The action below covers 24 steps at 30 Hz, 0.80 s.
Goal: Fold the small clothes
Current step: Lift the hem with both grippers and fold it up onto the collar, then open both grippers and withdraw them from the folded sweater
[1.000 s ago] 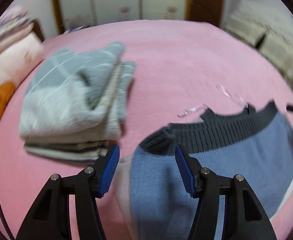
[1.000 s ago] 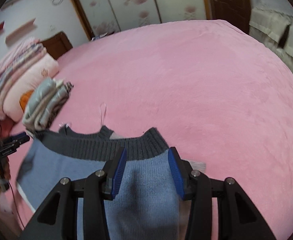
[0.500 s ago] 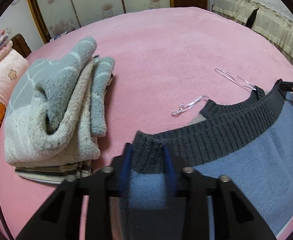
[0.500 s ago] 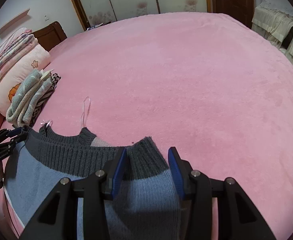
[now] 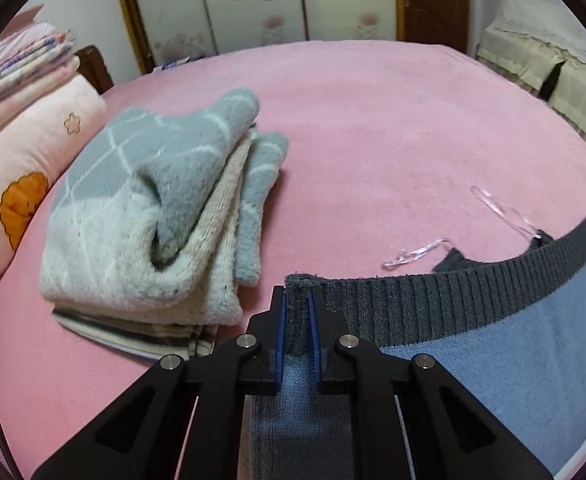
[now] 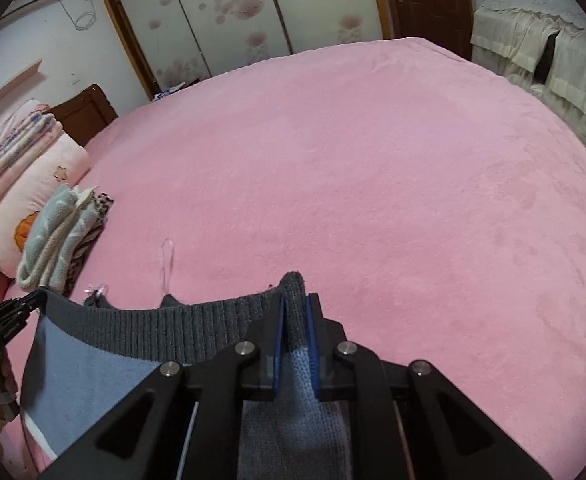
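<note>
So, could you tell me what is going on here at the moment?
A person is folding a blue sweater on a pink bed. The left gripper and right gripper are each shut on a corner of its dark grey ribbed hem, holding it stretched between them. A stack of folded clothes lies beside a pillow.

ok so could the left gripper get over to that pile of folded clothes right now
Probably not yet. The left gripper is shut on the sweater, so it is occupied. The pile of folded clothes lies just to its left on the bed, with nothing between.
</note>
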Available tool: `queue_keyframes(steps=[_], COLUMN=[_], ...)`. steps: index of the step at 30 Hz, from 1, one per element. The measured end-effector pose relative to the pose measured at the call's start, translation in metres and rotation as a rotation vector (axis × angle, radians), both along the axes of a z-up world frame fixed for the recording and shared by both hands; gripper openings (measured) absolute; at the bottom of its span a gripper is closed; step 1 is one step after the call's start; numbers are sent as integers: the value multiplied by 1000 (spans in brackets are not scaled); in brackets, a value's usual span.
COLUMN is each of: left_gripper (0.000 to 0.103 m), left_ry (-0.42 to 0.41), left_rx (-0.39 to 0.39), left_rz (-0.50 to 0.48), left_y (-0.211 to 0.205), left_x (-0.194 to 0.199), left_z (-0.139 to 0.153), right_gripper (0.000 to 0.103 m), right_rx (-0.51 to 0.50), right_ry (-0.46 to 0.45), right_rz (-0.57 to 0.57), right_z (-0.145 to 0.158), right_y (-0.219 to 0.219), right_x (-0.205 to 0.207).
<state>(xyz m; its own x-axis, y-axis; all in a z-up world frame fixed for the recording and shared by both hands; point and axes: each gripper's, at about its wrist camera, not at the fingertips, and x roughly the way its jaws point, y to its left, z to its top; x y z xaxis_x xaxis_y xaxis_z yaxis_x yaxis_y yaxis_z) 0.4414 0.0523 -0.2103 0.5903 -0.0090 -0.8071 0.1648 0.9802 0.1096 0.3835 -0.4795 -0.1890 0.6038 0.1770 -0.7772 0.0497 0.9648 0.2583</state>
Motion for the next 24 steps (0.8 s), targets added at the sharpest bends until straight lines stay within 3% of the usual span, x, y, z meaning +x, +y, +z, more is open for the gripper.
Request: queue_keyframes(steps=[11,19,24], left_gripper=[8,12,41], left_ry=[52,45,60], left_rx=[57,81,120], left_rz=[39,48,90], left_y=[-6,-10,-9], left_x=[16,13,14], left_z=[-45,-51,-46], right_gripper=[10,10,20], right_rx=[-78,-121,-147], right_ry=[90,101,123], right_rz=[-47,-51,-60], right_z=[-44,-45,-37], right_y=[2,3,5], right_x=[13,13,12])
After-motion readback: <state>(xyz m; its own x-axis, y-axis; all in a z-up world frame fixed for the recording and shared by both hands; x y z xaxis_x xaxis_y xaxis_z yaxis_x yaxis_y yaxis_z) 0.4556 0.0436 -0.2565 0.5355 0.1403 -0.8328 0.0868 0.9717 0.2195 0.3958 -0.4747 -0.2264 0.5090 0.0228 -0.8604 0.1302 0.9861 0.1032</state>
